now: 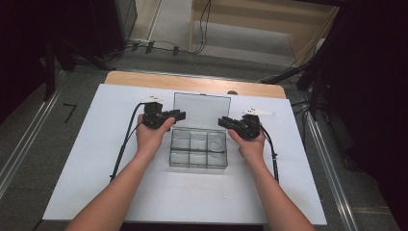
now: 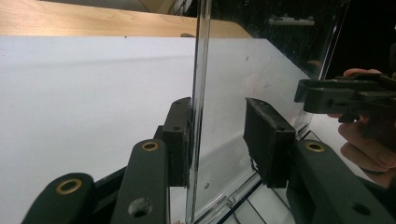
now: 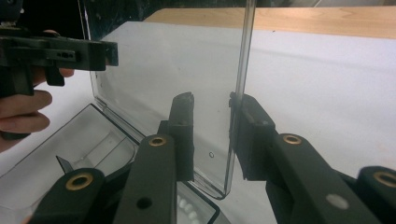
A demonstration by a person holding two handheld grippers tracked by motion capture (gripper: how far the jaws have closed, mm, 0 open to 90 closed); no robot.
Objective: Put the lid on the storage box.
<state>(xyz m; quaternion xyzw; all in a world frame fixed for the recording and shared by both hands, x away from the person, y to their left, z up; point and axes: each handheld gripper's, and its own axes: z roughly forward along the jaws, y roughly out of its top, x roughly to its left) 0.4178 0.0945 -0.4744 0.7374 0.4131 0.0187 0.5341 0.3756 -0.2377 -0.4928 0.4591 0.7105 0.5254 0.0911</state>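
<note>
A clear plastic compartment box [image 1: 198, 155] sits mid-table with its lid [image 1: 201, 109] standing upright. My left gripper [image 1: 180, 114] is at the lid's left edge and my right gripper [image 1: 223, 121] at its right edge. In the left gripper view the lid's edge [image 2: 201, 70] stands between the jaws of the open left gripper [image 2: 217, 109], against the left pad and apart from the right pad. In the right gripper view the lid's edge [image 3: 245, 56] sits against the right pad of the open right gripper [image 3: 212, 100], with a gap to the left pad.
A white sheet [image 1: 96, 159] covers the wooden table [image 1: 144, 79], with bare room around the box. Small white pieces [image 3: 187, 206] lie in a near compartment. Cables [image 1: 122, 144] trail from the grippers toward the front edge. Dark stands and floor cables surround the table.
</note>
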